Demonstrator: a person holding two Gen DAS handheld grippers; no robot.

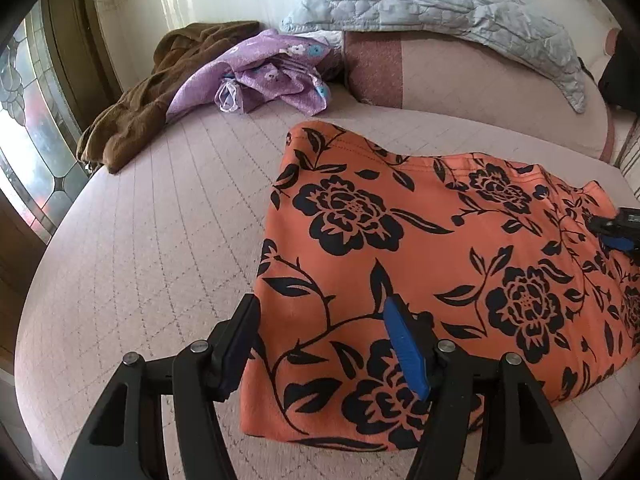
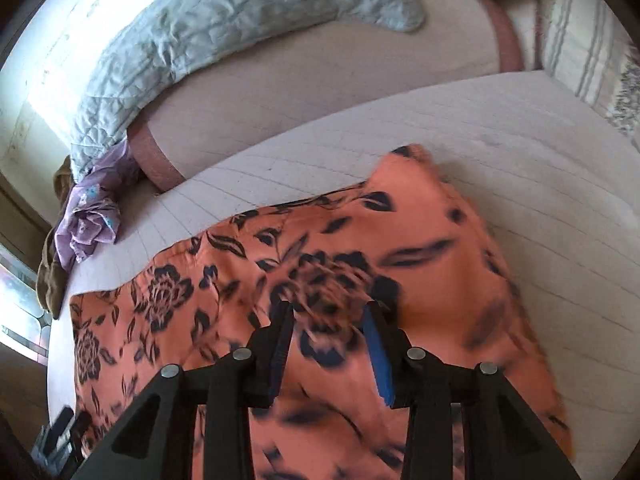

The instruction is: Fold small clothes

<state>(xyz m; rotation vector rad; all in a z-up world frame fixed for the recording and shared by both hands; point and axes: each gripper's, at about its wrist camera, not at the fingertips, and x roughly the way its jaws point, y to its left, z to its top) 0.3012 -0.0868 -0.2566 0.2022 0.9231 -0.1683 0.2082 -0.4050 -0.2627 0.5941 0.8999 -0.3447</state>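
Orange garment: an orange cloth with black flowers (image 1: 420, 248) lies spread on the quilted bed (image 1: 152, 240), its far corner lifted into a soft peak.
Left gripper: the left gripper (image 1: 320, 316) hangs over the cloth's near left edge, jaws wide apart, nothing between them.
Right gripper: the right gripper (image 2: 330, 312) sits low over the middle of the cloth (image 2: 248, 280), jaws parted; contact with the cloth is blurred and cannot be told.
Bed's far left corner: a crumpled purple flowered garment (image 1: 264, 76) touches a brown garment (image 1: 160, 92).
Head of the bed: a pink bolster (image 1: 480, 84), a pale blue quilt (image 1: 440, 4) draped over it.
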